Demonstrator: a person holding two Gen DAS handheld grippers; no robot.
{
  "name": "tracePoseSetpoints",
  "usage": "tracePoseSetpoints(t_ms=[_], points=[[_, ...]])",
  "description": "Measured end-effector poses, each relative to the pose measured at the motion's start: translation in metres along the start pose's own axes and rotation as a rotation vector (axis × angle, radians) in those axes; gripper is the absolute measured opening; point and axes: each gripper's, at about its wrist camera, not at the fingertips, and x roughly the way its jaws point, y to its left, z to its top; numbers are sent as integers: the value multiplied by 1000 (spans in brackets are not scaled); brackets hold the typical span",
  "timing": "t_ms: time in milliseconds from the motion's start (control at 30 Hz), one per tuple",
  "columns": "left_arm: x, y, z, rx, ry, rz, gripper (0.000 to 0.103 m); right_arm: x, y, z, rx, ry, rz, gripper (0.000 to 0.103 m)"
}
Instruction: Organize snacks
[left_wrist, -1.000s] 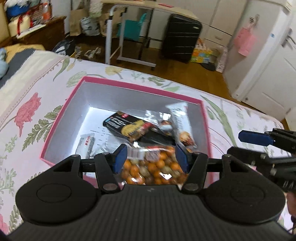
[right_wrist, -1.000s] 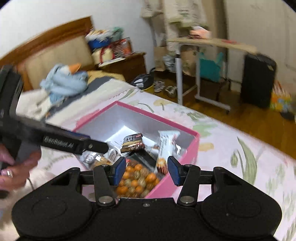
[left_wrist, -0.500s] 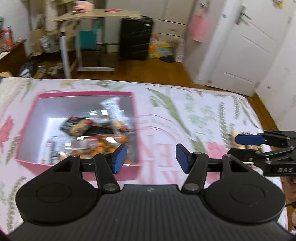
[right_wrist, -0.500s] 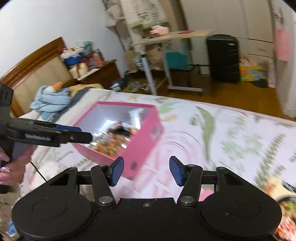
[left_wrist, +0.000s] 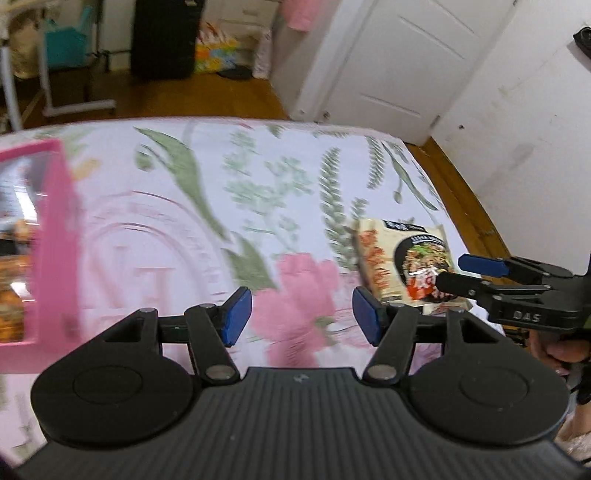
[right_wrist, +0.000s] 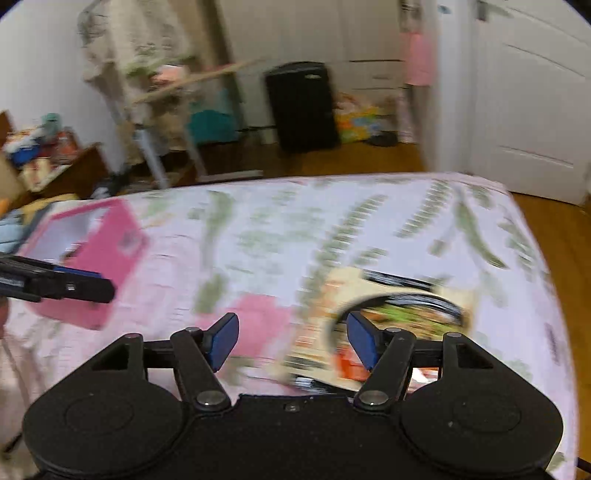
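A flat beige noodle packet (left_wrist: 399, 258) with a bowl picture lies on the floral bedspread near the bed's right edge. It also shows, blurred, in the right wrist view (right_wrist: 384, 325). My right gripper (right_wrist: 291, 341) is open and empty, just short of the packet; it also shows in the left wrist view (left_wrist: 452, 273), its tips over the packet. My left gripper (left_wrist: 301, 317) is open and empty above the bedspread. The pink box (left_wrist: 55, 240) holding several snacks stands at the left and also shows in the right wrist view (right_wrist: 110, 240).
The bed's right edge (left_wrist: 436, 184) drops to a wooden floor (left_wrist: 476, 206). A white door (left_wrist: 399, 62), a black suitcase (right_wrist: 301, 107) and a rolling table (right_wrist: 166, 122) stand beyond the bed.
Both grippers have swung right, away from the pink box and toward the noodle packet. The box has slid to the left edge of both views. Both jaws stay open.
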Motion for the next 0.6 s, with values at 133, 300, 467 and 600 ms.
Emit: tracePoseSetpoints(t_ms=[133, 300, 467, 600], points=[[45, -17, 1, 0, 44, -27, 59, 15, -39, -4, 77, 4, -76, 73], [98, -38, 4, -19, 96, -80, 59, 39, -83, -7, 219, 48, -100, 75], [137, -54, 3, -45, 130, -132, 59, 50, -102, -20, 333, 95, -78, 77], [164, -60, 1, -86, 175, -187, 57, 59, -115, -25, 431, 112, -2, 78]])
